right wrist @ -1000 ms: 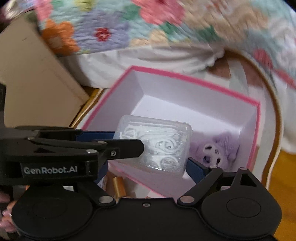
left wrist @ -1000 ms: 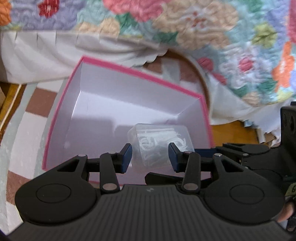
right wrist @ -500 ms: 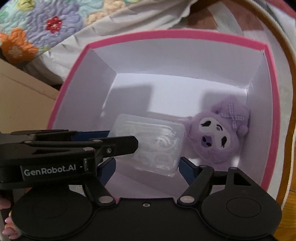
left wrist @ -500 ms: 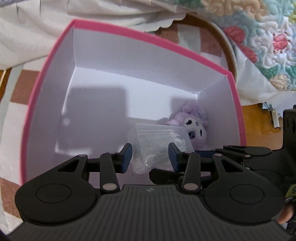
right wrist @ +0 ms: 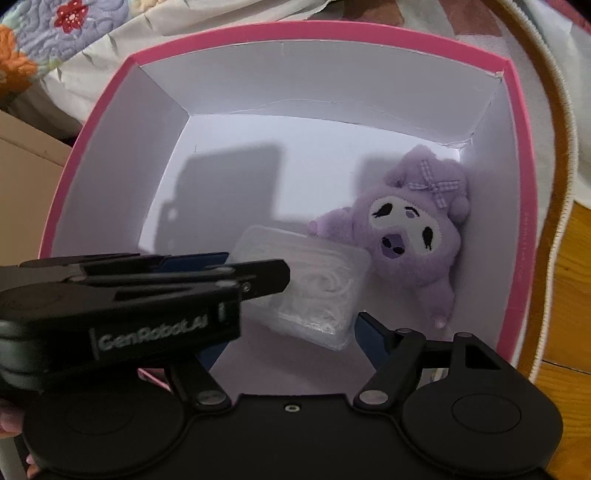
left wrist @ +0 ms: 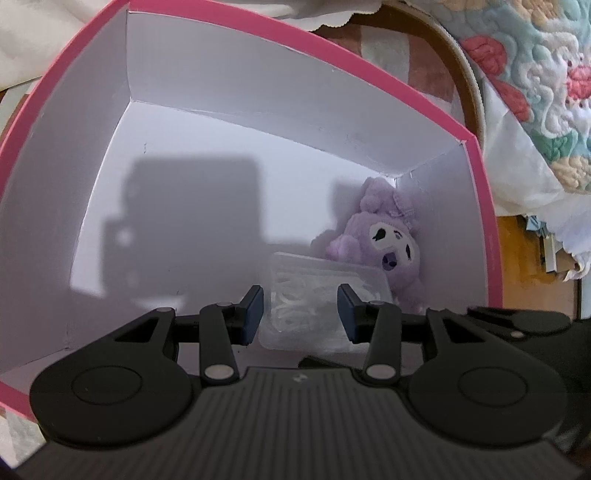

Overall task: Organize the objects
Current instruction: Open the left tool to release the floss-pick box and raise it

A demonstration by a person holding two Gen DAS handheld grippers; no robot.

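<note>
Left claw [left wrist: 300, 309] grasps the clear case [left wrist: 325, 302]; right claw [right wrist: 291, 325] is closing around it, plush [right wrist: 410, 236] at 2 o'clock.

In the right wrist view the left gripper [right wrist: 255, 275] crosses in front of the clear case [right wrist: 317, 291], hiding its left end and the right gripper's left finger. The case's contents are a white blur. The plush [left wrist: 388, 251] is partly hidden behind the case in the left view. The box [left wrist: 258, 26] rim is cut off at both views' lower edges.
</note>
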